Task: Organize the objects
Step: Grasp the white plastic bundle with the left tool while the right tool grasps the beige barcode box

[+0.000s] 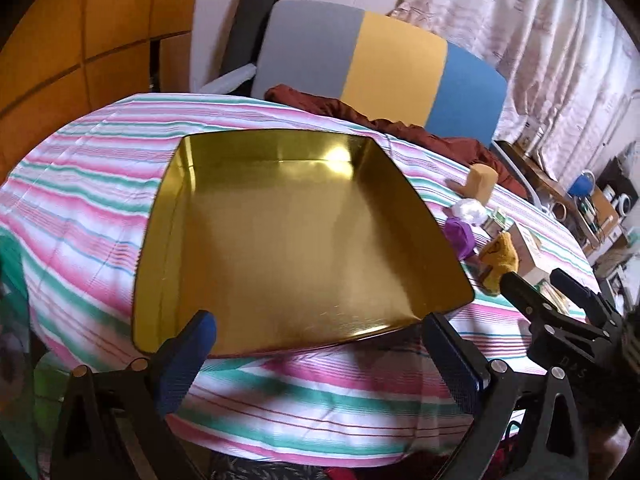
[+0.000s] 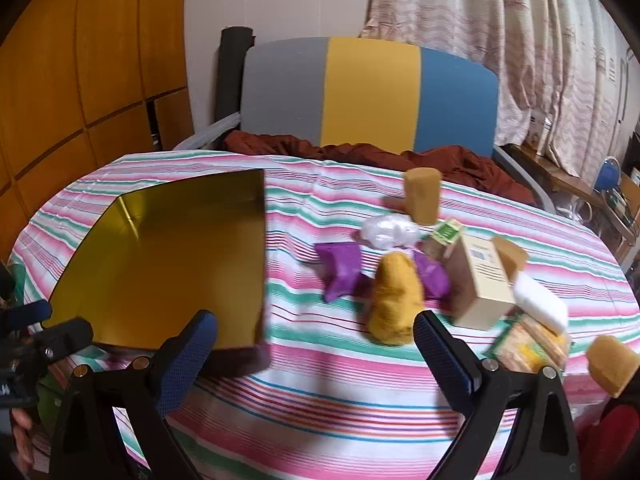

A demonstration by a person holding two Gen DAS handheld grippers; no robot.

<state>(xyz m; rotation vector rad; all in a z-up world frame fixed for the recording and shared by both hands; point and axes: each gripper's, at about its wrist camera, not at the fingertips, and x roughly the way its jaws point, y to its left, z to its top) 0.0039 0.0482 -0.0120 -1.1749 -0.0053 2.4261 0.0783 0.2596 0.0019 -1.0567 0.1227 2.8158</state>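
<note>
A shallow gold tin (image 1: 296, 240) lies empty on the striped tablecloth (image 1: 92, 168). My left gripper (image 1: 320, 336) hangs open just before its near rim, nothing between the blue pads. In the right wrist view the tin (image 2: 168, 264) is at the left and a cluster of objects lies to its right: a mustard plush piece (image 2: 394, 300), a purple piece (image 2: 340, 268), a white crumpled bag (image 2: 386, 232), a tan cylinder (image 2: 422, 196), a cream carton (image 2: 486, 280) and a white sponge (image 2: 540, 304). My right gripper (image 2: 316, 332) is open, close before the mustard plush.
A chair with a grey, yellow and blue back (image 2: 372, 96) stands behind the table, with a dark red cloth (image 2: 360, 152) on it. A tan sponge (image 2: 612, 364) and a printed packet (image 2: 528, 344) lie at the right. Curtains and cluttered shelves fill the right background.
</note>
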